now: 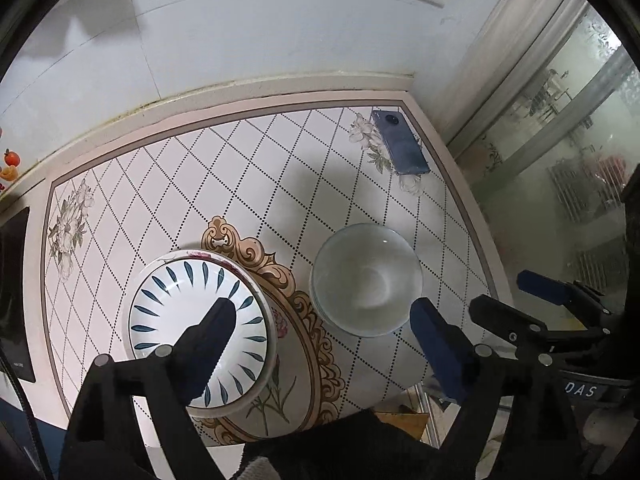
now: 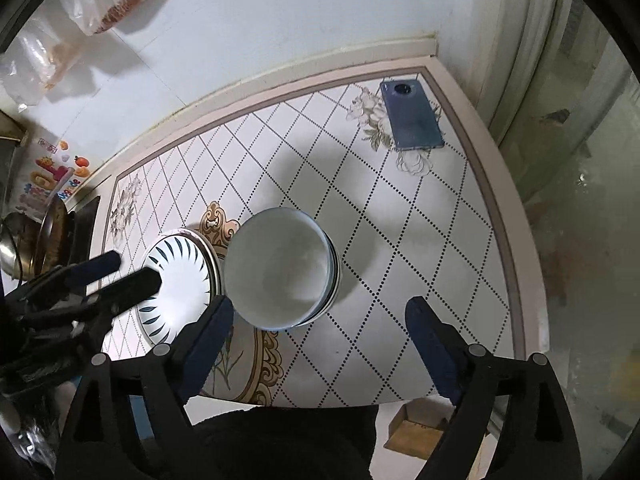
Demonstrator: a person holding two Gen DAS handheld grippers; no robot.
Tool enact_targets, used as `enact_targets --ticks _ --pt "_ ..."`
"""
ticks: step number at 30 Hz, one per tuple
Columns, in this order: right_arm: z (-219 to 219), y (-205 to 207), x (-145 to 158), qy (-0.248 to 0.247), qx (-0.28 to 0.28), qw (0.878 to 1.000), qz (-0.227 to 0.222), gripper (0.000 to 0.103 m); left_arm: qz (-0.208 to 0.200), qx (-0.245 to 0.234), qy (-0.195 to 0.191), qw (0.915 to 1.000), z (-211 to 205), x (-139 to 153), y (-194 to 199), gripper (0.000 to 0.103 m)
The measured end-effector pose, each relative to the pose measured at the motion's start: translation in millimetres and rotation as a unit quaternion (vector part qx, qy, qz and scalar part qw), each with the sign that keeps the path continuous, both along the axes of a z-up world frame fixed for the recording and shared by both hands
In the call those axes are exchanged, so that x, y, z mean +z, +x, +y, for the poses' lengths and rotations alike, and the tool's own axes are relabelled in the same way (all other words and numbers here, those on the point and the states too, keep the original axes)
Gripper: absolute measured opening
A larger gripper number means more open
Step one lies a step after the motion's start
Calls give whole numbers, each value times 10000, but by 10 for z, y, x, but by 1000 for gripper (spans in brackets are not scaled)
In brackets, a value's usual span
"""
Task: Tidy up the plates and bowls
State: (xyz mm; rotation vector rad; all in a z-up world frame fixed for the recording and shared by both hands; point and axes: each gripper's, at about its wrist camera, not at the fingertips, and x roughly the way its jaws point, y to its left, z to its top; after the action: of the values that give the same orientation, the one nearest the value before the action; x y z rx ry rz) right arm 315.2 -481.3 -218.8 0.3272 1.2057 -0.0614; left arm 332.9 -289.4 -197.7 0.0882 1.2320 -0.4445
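A stack of white plates with blue leaf marks (image 1: 168,312) sits on the patterned table (image 1: 240,160), with a larger flowered plate at the bottom. To its right stands a stack of white bowls (image 1: 366,280). My left gripper (image 1: 322,306) hangs open above them, holding nothing; one finger overlaps the plates in the picture. In the right wrist view my right gripper (image 2: 320,304) is open above the near rim of the bowls (image 2: 280,268), clear of them. The plates (image 2: 180,280) lie left of the bowls, under the left gripper (image 2: 134,268). The right gripper (image 1: 504,292) also shows at the right edge of the left wrist view.
A dark blue phone (image 2: 412,116) lies at the table's far right corner. The tiled wall runs behind the table, with plastic bags (image 2: 80,12) hanging on it. Pans (image 2: 32,240) stand at the left. A cardboard box (image 2: 416,432) sits on the floor near the table's front edge, beside a glass door (image 1: 560,160).
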Motion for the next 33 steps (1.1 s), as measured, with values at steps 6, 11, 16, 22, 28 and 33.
enact_targets --ticks 6,11,16,22,28,33 --pt "-32 -103 126 -160 -73 9997 -151 96 -75 -24 -155 9998 16 64 -51 98" --pt "-107 -122 132 -103 -94 9998 -170 98 -16 -6 -106 9999 -31 4 -11 98" --pt "-204 -9 -67 49 -140 9999 -33 98 139 80 24 9999 -109 -250 197 98" --pt "-381 189 -604 908 -160 9955 201 98 656 273 195 9973 -196 -727 552 98" --pt "-447 359 -1248 2110 -235 9753 609 98 1309 247 91 9910 -297 -1175 836 96" --pt "-442 463 -1677 2775 -305 9573 750 98 1692 186 -32 9854 -370 -1437 936 91"
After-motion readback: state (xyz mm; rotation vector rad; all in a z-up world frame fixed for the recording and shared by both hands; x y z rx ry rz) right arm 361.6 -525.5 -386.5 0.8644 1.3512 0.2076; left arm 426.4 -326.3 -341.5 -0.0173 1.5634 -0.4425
